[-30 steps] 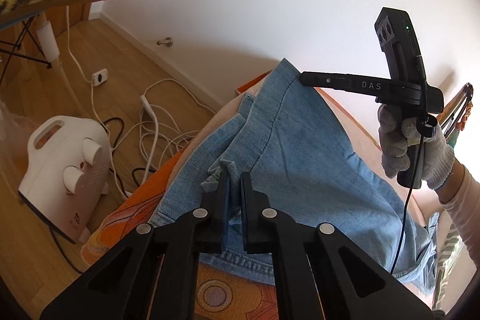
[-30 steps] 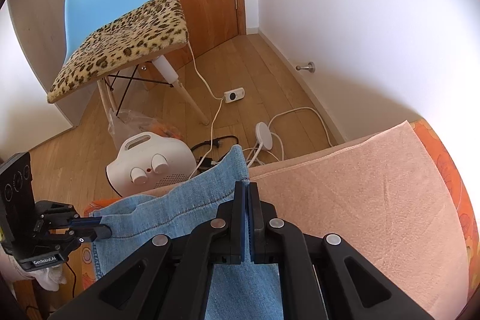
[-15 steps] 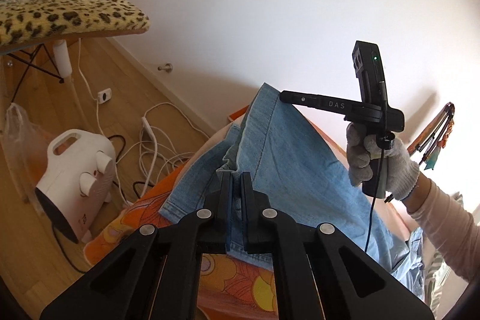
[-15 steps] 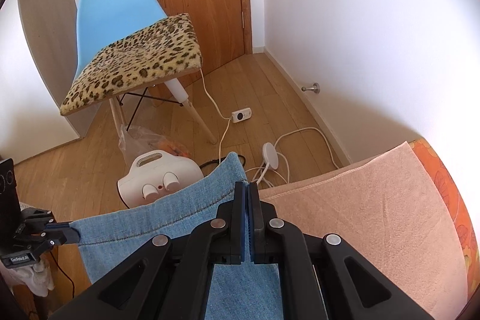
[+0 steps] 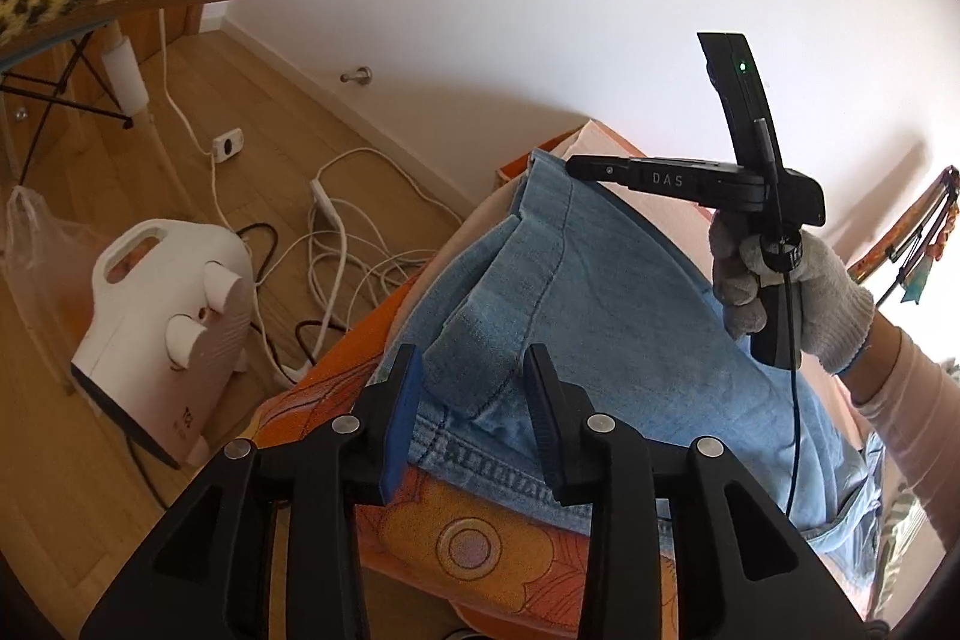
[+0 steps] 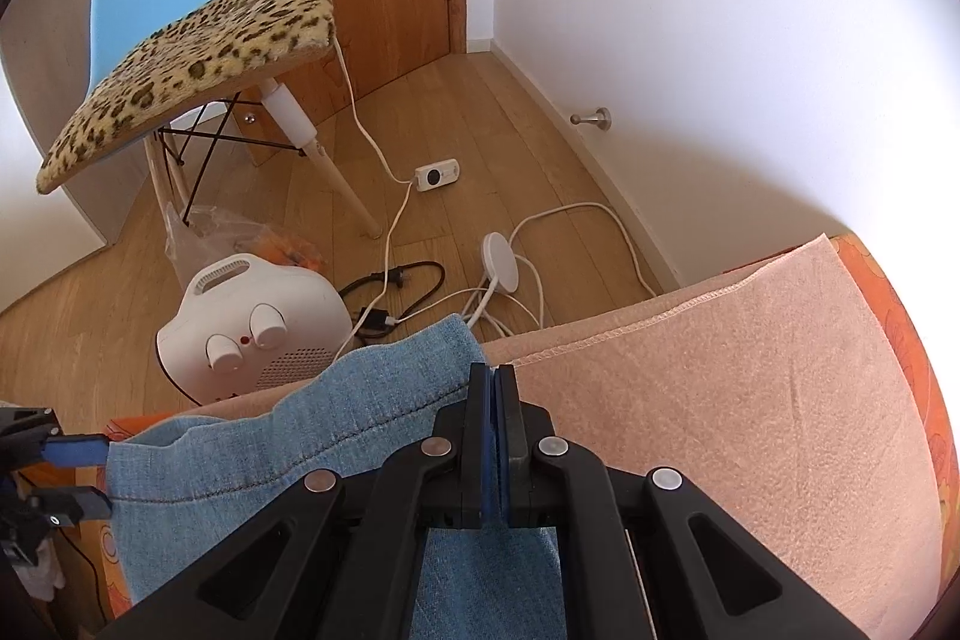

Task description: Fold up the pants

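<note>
Right wrist: heater [image 6: 252, 334], cables [image 6: 510, 292] on floor beside pants [image 6: 300, 436].

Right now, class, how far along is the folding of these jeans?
Done: the jeans are doubled over on the bed. In hand: the left gripper has just been opening, the folded corner loose between its jaws, while the right gripper pinches the far corner. Left: releasing that corner and any further fold.
</note>
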Demonstrator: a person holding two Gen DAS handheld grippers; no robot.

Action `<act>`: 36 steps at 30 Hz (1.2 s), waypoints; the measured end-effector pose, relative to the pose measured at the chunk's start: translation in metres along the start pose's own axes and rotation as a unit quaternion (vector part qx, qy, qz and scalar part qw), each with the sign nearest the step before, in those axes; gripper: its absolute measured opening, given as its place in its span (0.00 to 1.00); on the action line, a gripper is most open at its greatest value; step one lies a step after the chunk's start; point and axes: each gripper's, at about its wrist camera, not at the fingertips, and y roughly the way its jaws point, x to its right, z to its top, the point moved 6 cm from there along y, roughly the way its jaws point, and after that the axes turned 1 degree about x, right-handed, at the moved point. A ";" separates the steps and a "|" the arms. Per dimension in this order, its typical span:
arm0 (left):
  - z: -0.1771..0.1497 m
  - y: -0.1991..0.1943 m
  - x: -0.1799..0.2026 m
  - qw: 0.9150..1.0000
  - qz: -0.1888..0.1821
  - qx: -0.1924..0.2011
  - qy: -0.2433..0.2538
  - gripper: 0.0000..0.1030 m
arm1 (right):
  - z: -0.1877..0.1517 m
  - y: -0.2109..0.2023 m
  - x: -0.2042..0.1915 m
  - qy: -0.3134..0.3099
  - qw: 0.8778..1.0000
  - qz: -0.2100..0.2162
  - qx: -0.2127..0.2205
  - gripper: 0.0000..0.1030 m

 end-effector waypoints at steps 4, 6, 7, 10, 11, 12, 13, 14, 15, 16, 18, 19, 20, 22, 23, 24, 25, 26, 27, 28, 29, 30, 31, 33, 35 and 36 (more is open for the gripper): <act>0.000 0.011 0.002 0.999 0.038 0.008 0.029 0.33 | 0.000 -0.006 0.003 0.000 1.000 0.001 0.004 0.00; -0.003 0.015 0.004 0.997 0.050 0.013 0.050 0.33 | 0.001 -0.008 0.004 0.002 1.000 0.000 0.006 0.00; -0.005 0.015 0.005 0.997 0.055 0.017 0.059 0.33 | 0.001 -0.009 0.004 0.002 1.000 0.000 0.007 0.00; -0.006 0.016 0.006 0.995 0.057 0.023 0.079 0.25 | 0.002 -0.013 0.005 0.008 1.000 0.002 0.011 0.00; -0.007 0.015 0.007 0.995 0.050 0.022 0.078 0.18 | 0.002 -0.014 0.005 0.009 1.000 0.002 0.012 0.00; -0.007 0.014 0.007 0.996 0.044 0.021 0.074 0.16 | 0.003 -0.016 0.004 0.009 1.000 0.003 0.014 0.00; -0.006 0.012 0.007 0.996 0.039 0.024 0.071 0.16 | 0.004 -0.019 0.003 0.009 1.000 0.002 0.018 0.00; -0.006 0.008 0.008 0.997 0.035 0.030 0.068 0.15 | 0.005 -0.022 0.002 0.008 1.000 0.002 0.022 0.00; -0.004 0.003 0.007 0.997 0.029 0.035 0.062 0.15 | 0.007 -0.027 0.001 0.010 1.000 0.005 0.028 0.00; -0.002 -0.004 0.008 0.997 0.022 0.043 0.053 0.15 | 0.008 -0.032 -0.001 0.013 0.999 0.011 0.035 0.00; 0.001 -0.019 0.006 0.998 0.010 0.058 0.035 0.15 | 0.013 -0.041 -0.005 0.009 0.999 0.017 0.048 0.00; 0.002 -0.025 0.005 0.998 0.004 0.064 0.026 0.15 | 0.015 -0.043 -0.007 0.007 0.998 0.018 0.051 0.00; 0.003 -0.028 0.003 0.998 0.004 0.066 0.023 0.15 | 0.015 -0.043 -0.008 0.009 0.998 0.022 0.052 0.00; 0.001 -0.027 -0.001 0.997 0.019 0.068 0.029 0.15 | 0.014 -0.035 -0.012 0.010 0.999 0.025 0.043 0.00; -0.001 -0.022 -0.004 0.998 0.022 0.054 0.027 0.15 | 0.012 -0.032 -0.015 0.006 0.999 0.023 0.037 0.00; -0.004 -0.016 -0.007 0.999 0.024 0.039 0.022 0.15 | 0.010 -0.030 -0.018 0.001 0.999 0.020 0.031 0.03; -0.007 -0.012 -0.009 0.999 0.025 0.031 0.018 0.16 | 0.009 -0.030 -0.018 0.001 1.000 0.012 0.028 0.07; -0.008 -0.010 -0.011 0.999 0.031 0.026 0.019 0.21 | 0.007 -0.034 -0.018 0.006 1.000 0.005 0.029 0.30; -0.008 -0.010 -0.014 0.999 0.043 0.024 0.017 0.21 | 0.005 -0.042 -0.015 0.014 0.999 0.000 0.038 0.45; -0.006 -0.012 -0.017 0.998 0.050 0.024 0.012 0.21 | 0.003 -0.052 -0.013 0.023 0.999 -0.003 0.048 0.46; -0.004 -0.016 -0.018 0.999 0.047 0.027 0.008 0.21 | 0.000 -0.064 -0.010 0.032 0.998 -0.003 0.055 0.45; -0.001 -0.022 -0.018 0.998 0.045 0.033 0.006 0.21 | -0.003 -0.077 -0.006 0.042 0.997 -0.004 0.061 0.45; 0.003 -0.027 -0.016 0.998 0.044 0.038 0.007 0.21 | -0.007 -0.091 -0.001 0.053 0.996 -0.007 0.070 0.45; 0.010 -0.037 -0.006 0.998 0.035 0.043 0.019 0.20 | -0.018 -0.124 0.011 0.078 0.993 -0.014 0.087 0.46; 0.016 -0.047 0.010 0.998 0.023 0.050 0.032 0.21 | -0.034 -0.158 0.024 0.107 0.989 -0.022 0.102 0.51; 0.019 -0.052 0.020 0.998 0.013 0.051 0.038 0.21 | -0.044 -0.175 0.031 0.118 0.987 -0.027 0.106 0.54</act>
